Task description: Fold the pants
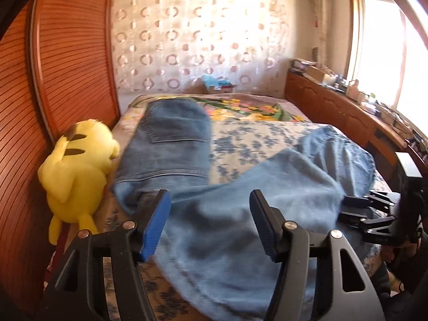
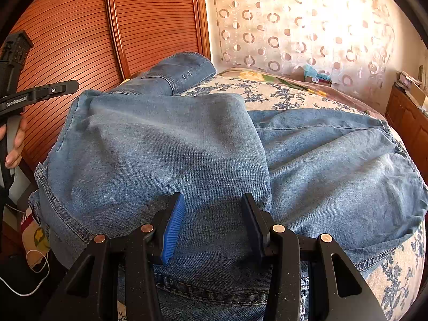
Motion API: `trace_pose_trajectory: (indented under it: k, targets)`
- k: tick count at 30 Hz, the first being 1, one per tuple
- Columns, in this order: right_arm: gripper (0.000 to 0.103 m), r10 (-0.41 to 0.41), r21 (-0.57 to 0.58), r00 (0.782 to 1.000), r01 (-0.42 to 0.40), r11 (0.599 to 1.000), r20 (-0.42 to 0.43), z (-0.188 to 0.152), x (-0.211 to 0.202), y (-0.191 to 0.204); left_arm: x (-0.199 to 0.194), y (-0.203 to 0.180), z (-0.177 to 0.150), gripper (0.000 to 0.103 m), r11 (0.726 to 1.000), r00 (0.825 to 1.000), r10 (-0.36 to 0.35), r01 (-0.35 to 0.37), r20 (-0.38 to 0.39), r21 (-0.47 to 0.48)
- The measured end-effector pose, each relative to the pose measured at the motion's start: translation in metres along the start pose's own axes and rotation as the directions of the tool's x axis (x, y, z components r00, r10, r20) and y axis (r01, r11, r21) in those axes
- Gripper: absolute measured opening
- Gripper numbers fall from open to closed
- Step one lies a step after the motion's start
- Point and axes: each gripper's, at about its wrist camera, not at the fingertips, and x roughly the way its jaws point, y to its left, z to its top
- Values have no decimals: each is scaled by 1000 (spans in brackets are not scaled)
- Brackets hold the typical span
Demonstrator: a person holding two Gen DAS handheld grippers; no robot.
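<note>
Blue denim pants (image 2: pixel 165 147) are lying half-folded on the floral bedspread (image 2: pixel 267 91); left gripper (image 1: pixel 210 222) is hanging released above them, right gripper (image 2: pixel 212 222) is pinning the fold, jaws parted, clamping nothing

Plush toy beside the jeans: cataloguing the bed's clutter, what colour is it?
Yellow with dark stripes on its back; the plush toy shows best in the left wrist view.

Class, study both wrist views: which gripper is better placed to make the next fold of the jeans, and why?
Probably the right gripper: its jaws straddle a raised ridge of the jeans near the stitched hem, though whether the pads press is unclear. The left gripper is open, nothing between its pads, above the denim.
</note>
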Motion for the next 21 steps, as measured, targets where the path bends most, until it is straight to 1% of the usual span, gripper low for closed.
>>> trace_pose_trajectory:
  k: [5, 9, 14, 18, 21]
  targets:
    - [46, 0, 0, 1000, 0, 1000, 2, 0, 0, 0, 3, -33, -3, 62, 998, 998, -62, 63, -18, 28]
    - [46, 0, 1, 1000, 0, 1000, 3, 0, 0, 0, 7, -54, -8, 62, 994, 996, -83, 86, -45, 60]
    - [46, -4, 4, 1000, 4, 1000, 7, 0, -1, 0, 15, -68, -14, 62, 992, 992, -102, 107, -68, 70]
    - [46, -40, -7, 999, 40, 999, 30, 0, -10, -1, 23, -74, -16, 62, 991, 990, -106, 113, -89, 71]
    - [46, -81, 19, 996, 81, 997, 46, -2, -24, -20, 27, -78, -20, 62, 990, 988, -113, 121, -101, 73]
